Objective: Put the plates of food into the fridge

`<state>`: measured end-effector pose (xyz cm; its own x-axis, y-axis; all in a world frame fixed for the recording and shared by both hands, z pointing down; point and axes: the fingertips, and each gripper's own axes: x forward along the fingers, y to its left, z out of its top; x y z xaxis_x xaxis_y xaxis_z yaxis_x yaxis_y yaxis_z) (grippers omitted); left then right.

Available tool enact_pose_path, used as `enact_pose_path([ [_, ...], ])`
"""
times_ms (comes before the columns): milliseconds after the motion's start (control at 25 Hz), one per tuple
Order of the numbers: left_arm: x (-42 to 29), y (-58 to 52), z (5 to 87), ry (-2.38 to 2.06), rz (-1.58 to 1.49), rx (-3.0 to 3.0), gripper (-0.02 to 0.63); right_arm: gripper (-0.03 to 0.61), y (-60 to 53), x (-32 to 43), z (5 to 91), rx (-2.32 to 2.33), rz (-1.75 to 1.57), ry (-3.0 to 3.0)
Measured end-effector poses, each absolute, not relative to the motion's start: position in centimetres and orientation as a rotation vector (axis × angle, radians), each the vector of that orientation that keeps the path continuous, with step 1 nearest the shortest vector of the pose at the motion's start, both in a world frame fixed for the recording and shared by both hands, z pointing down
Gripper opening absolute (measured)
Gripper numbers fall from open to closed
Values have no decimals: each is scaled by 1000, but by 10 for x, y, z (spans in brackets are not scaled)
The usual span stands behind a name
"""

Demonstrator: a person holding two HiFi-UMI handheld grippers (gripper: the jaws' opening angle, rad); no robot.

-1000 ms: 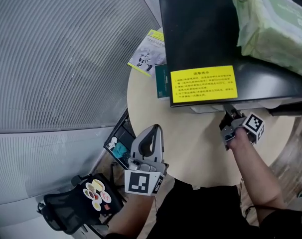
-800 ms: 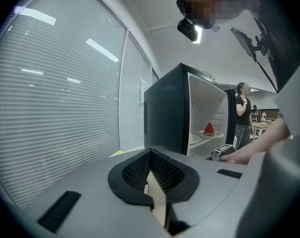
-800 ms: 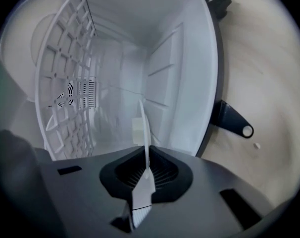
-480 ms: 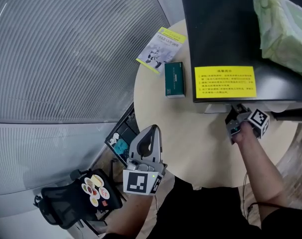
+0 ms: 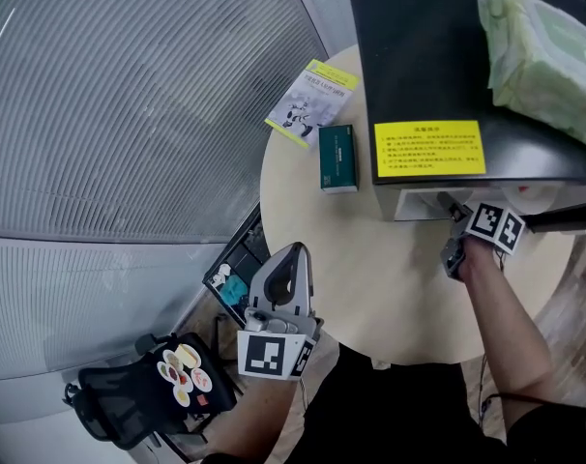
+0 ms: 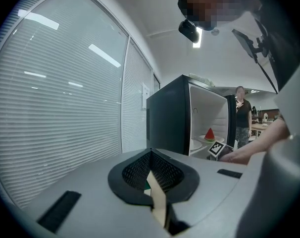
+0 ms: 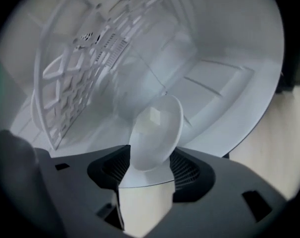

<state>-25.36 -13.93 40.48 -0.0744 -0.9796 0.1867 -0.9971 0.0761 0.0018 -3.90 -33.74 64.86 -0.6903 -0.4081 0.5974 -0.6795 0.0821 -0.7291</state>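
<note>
One risk: right gripper (image 7: 147, 171) jaws just opened wide, plate (image 7: 155, 128) loose between them at 12 o'clock; careless withdrawal snags rim, drags plate from fridge (image 5: 419, 46); left gripper (image 5: 291, 264) closed, empty.

Head view: from high above, steeply down onto the round table (image 5: 370, 288) and the black top of the fridge (image 5: 419, 46), both well below. Left gripper view: from beside the table's near edge, almost level, across at the fridge (image 6: 167, 118) from its side, white inside open to sight, some way off. Right gripper view: tilted down, very close, right at the mouth of the fridge's white inside (image 7: 209, 78), a strip of table (image 7: 269, 148) at the right edge. Shared by all three: the fridge.
</note>
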Motion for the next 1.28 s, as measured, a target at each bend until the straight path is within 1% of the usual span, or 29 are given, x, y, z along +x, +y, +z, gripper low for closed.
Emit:
enact_pose_path([
  [80, -251, -139, 402, -2196, 185, 2048, 3, 242, -334, -37, 651, 1077, 1512, -2105],
  [160, -249, -137, 398, -2195, 178, 2060, 3, 255, -331, -32, 654, 1092, 1449, -2078],
  [520, -240, -135, 384, -2182, 131, 2113, 3, 259, -310, 4, 652, 1193, 1464, -2050],
  [840, -217, -137, 369, -2130, 96, 2203, 3, 258, -295, 12, 604, 1186, 1439, -2255],
  [960, -206, -138, 369, -2091, 91, 2238, 3, 258, -284, 18, 580, 1171, 1348, -2360],
  [1280, -167, -144, 357, -1990, 56, 2366, 3, 258, -262, 47, 517, 1209, 979, -2575],
])
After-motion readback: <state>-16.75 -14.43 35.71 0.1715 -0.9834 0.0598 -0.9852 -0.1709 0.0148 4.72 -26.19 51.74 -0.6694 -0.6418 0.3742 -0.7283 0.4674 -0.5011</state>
